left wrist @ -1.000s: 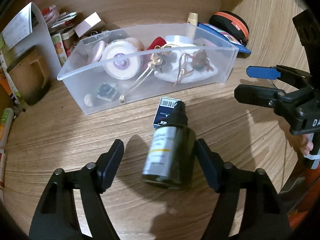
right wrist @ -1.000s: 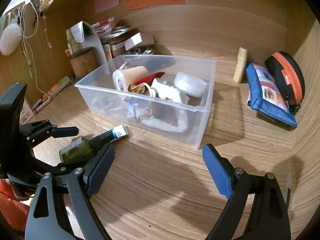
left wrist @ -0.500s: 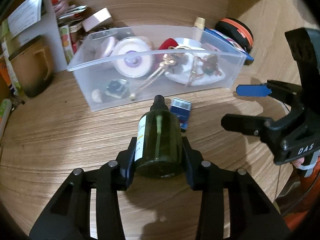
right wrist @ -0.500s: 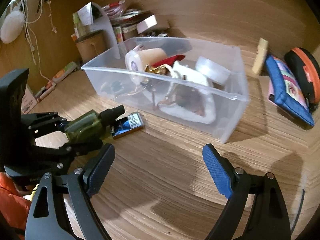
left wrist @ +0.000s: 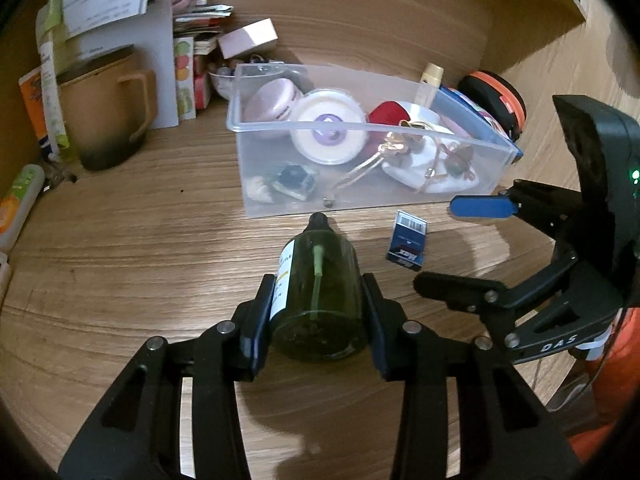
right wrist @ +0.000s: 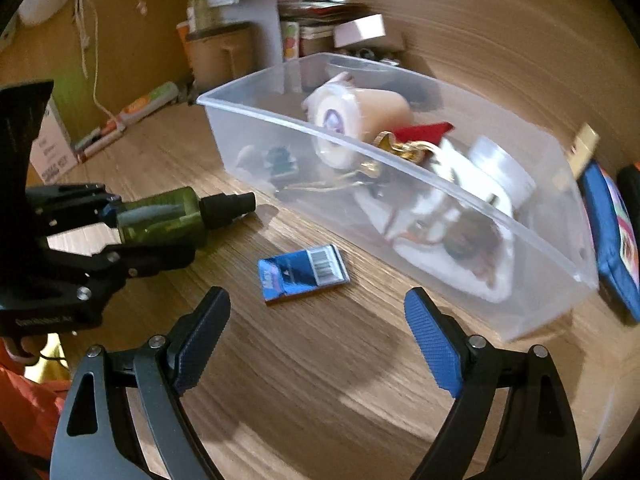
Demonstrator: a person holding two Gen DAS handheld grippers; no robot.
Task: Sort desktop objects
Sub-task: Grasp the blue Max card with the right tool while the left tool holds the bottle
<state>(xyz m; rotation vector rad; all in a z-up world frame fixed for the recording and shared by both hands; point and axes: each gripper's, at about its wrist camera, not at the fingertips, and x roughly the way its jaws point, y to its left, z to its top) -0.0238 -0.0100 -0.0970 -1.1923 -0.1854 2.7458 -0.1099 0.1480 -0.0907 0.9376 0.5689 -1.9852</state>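
My left gripper (left wrist: 318, 312) is shut on a dark green spray bottle (left wrist: 318, 300) with a black nozzle and holds it above the wooden desk, nozzle toward the clear plastic bin (left wrist: 256, 184). The bottle also shows in the right wrist view (right wrist: 168, 216), held by the left gripper (right wrist: 112, 224). A small blue box (right wrist: 302, 274) with a barcode lies on the desk in front of the bin (right wrist: 440, 184); it also shows in the left wrist view (left wrist: 408, 240). My right gripper (right wrist: 316, 336) is open and empty just before the blue box; it shows at the right of the left wrist view (left wrist: 460, 244).
The bin holds a tape roll (left wrist: 328, 132), a red item, white cloth and small trinkets. A brown mug (left wrist: 104, 112), papers and boxes stand at the back left. A blue pouch (right wrist: 612, 236) and an orange-black case (left wrist: 496, 100) lie right of the bin.
My left gripper closed on the green bottle and lifted it off the desk. The right gripper moved closer to the blue box, still open.
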